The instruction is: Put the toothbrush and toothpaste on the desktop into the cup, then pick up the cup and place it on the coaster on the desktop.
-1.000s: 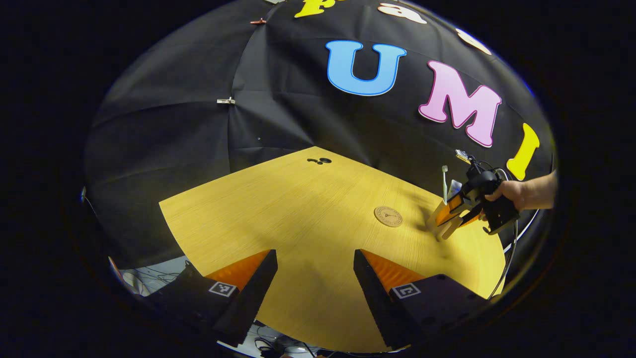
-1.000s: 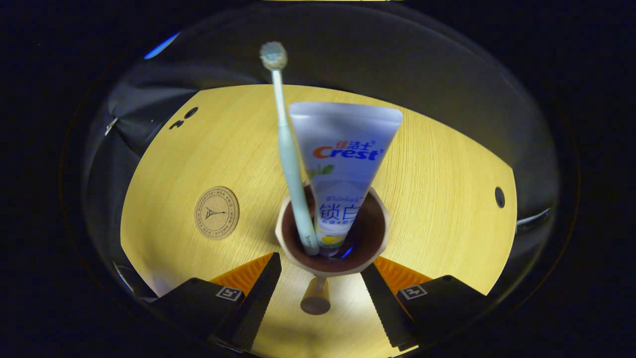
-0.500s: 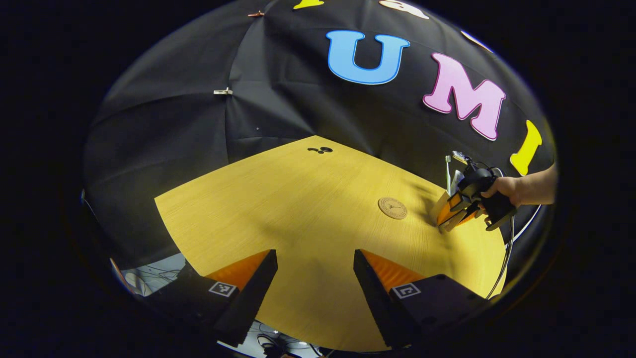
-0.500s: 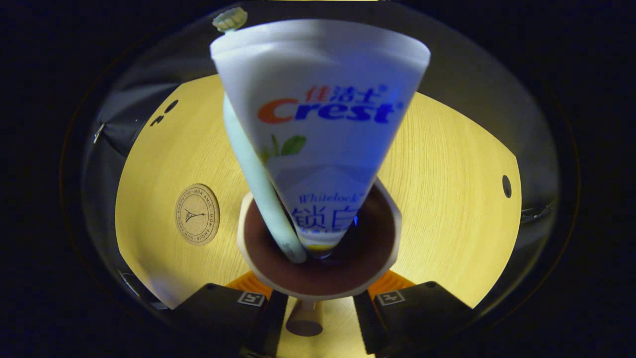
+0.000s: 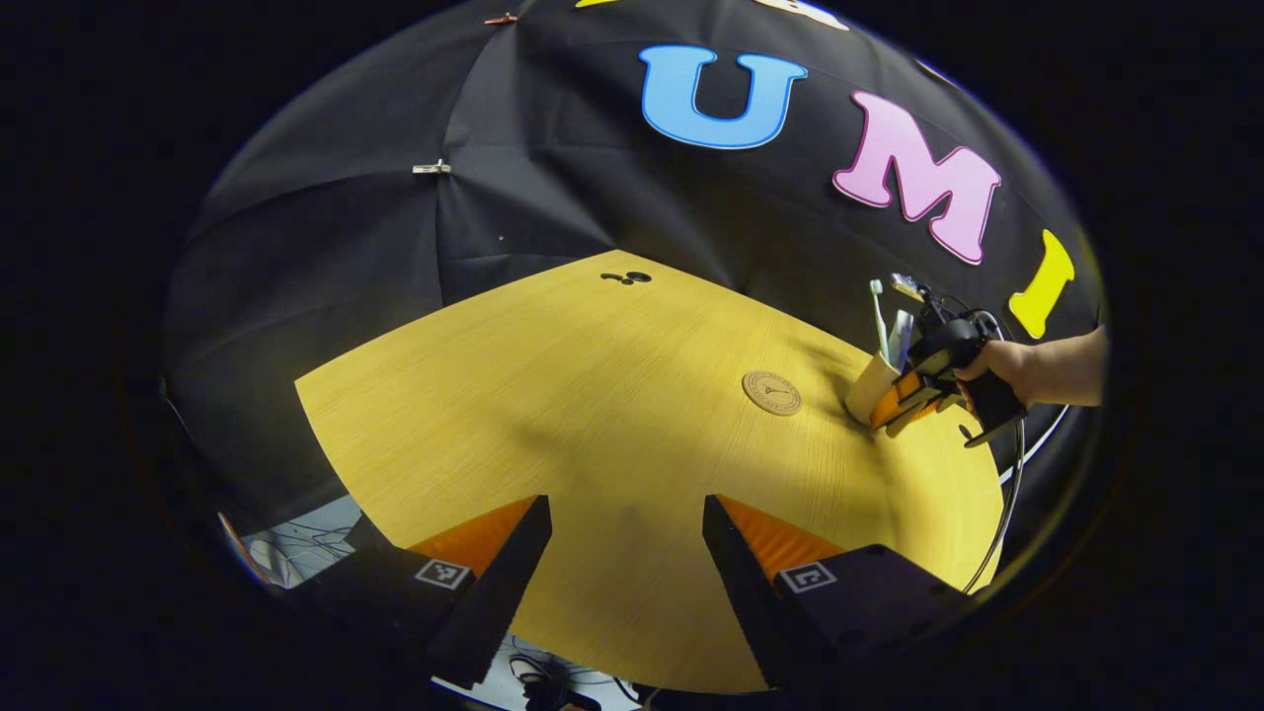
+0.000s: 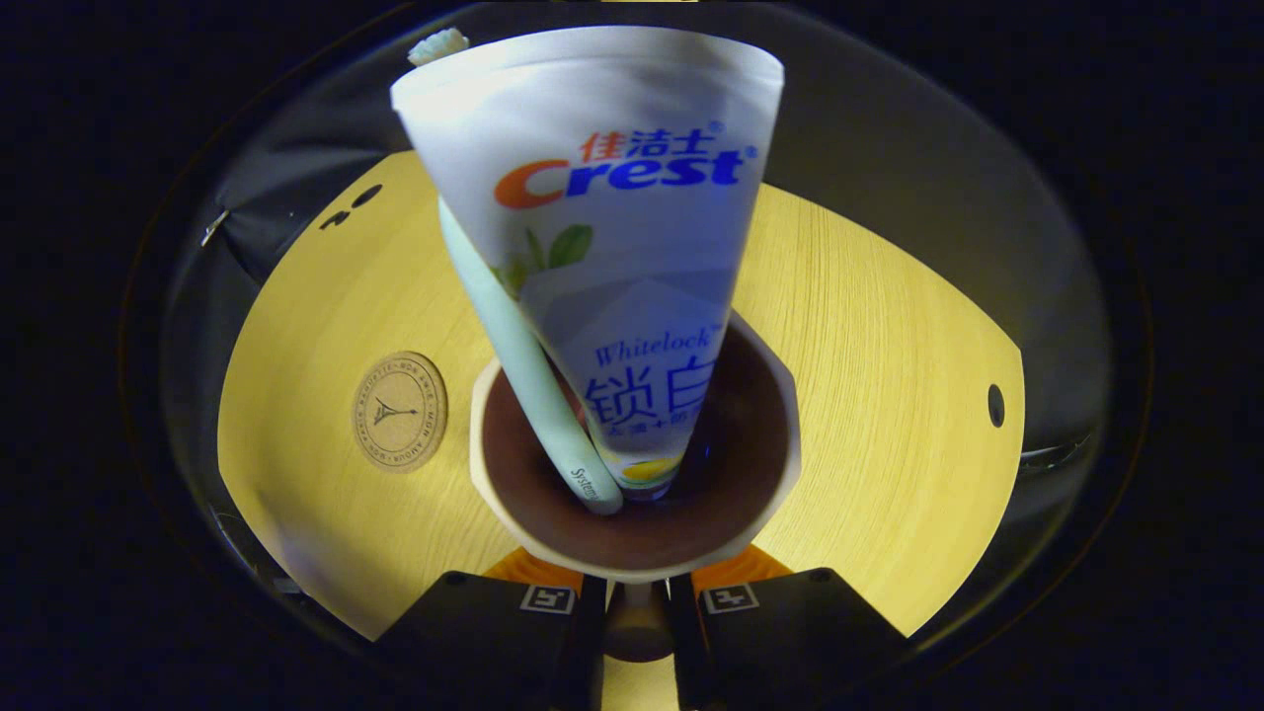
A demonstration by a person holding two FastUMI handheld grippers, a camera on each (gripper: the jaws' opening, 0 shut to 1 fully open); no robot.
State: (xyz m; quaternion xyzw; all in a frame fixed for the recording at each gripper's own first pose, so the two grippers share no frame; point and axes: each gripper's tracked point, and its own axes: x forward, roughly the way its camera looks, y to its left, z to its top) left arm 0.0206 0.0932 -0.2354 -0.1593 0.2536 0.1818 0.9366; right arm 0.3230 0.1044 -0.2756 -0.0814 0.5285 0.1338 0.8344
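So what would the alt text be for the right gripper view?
A cup seen from above holds a toothpaste tube and a toothbrush; the right tongs have closed on its handle. A round coaster lies left on the wooden desktop.

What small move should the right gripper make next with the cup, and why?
Probably lift the beige cup with the brown inside slightly. The right gripper looks closed on its handle, the pale green toothbrush and white toothpaste tube are already inside, and the round cork coaster lies bare beside it.
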